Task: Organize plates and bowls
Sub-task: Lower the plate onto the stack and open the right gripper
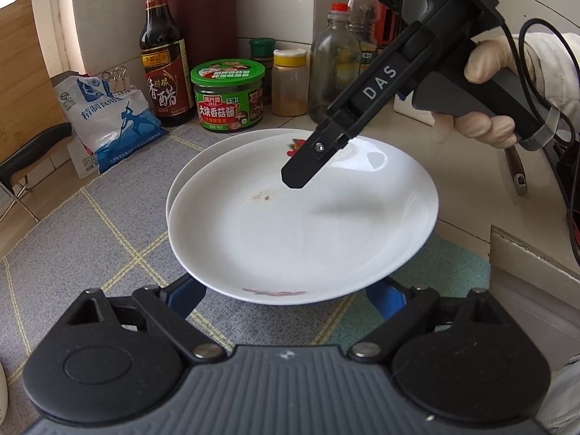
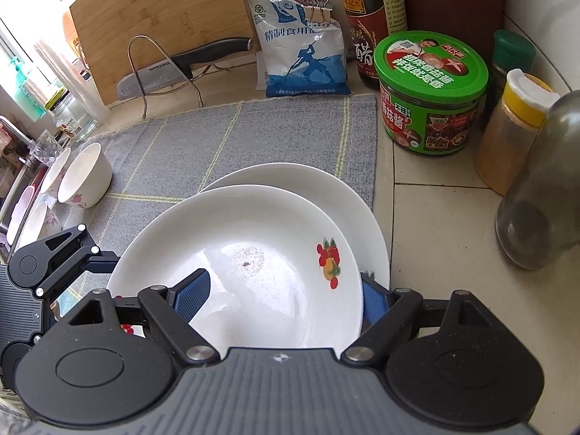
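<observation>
A white plate with a fruit print (image 1: 301,217) (image 2: 253,253) lies tilted on top of a second white plate (image 1: 188,174) (image 2: 337,195) on the grey mat. My right gripper (image 2: 286,301) has its blue fingers astride the top plate's rim, one inside, one outside, gripping it; it also shows from above in the left wrist view (image 1: 301,177). My left gripper (image 1: 286,297) is open, its blue fingers under the plate's near edge; it shows in the right wrist view (image 2: 54,253). Several white bowls (image 2: 85,177) stand at the mat's left end.
Along the wall stand a vinegar bottle (image 1: 163,54), a green-lidded jar (image 1: 228,98), spice jars (image 1: 290,83), a glass bottle (image 1: 335,65) and a salt bag (image 1: 108,119). A cutting board (image 2: 163,18) and a knife on a rack (image 2: 174,69) are at the back left.
</observation>
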A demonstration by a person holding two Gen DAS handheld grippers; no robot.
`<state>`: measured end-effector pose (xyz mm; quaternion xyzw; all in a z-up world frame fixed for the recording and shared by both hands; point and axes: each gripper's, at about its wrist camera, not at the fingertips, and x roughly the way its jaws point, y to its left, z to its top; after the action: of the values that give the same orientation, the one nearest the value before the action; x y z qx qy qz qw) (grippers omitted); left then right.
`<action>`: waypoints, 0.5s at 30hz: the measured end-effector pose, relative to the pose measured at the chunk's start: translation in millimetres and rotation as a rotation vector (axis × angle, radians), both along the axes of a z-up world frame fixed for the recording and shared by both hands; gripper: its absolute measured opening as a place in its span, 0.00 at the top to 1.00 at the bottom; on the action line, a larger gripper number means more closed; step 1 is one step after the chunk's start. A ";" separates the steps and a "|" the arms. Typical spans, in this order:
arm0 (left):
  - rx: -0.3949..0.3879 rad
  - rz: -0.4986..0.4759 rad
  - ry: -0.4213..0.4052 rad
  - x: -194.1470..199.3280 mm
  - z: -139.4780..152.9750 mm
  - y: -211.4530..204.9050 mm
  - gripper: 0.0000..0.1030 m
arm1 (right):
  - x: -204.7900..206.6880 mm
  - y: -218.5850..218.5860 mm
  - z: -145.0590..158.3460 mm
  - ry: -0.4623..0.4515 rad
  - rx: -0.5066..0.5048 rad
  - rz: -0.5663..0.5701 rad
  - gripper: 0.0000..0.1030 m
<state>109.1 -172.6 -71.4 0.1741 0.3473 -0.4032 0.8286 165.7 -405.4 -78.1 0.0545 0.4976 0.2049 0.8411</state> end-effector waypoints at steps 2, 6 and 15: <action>-0.002 -0.002 0.003 1.6 -0.8 0.1 0.08 | -2.7 -3.5 1.9 -0.003 0.010 -0.009 0.14; 0.002 0.000 0.003 4.3 -2.1 0.4 0.08 | -7.3 -5.2 6.3 -0.013 0.002 -0.020 0.14; -0.017 0.009 0.025 7.1 -3.0 2.5 0.07 | -18.2 -7.1 13.3 -0.026 -0.034 -0.050 0.13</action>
<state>116.1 -170.1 -74.4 0.1604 0.3549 -0.4044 0.8275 147.5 -412.5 -64.8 0.0500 0.4887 0.1758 0.8531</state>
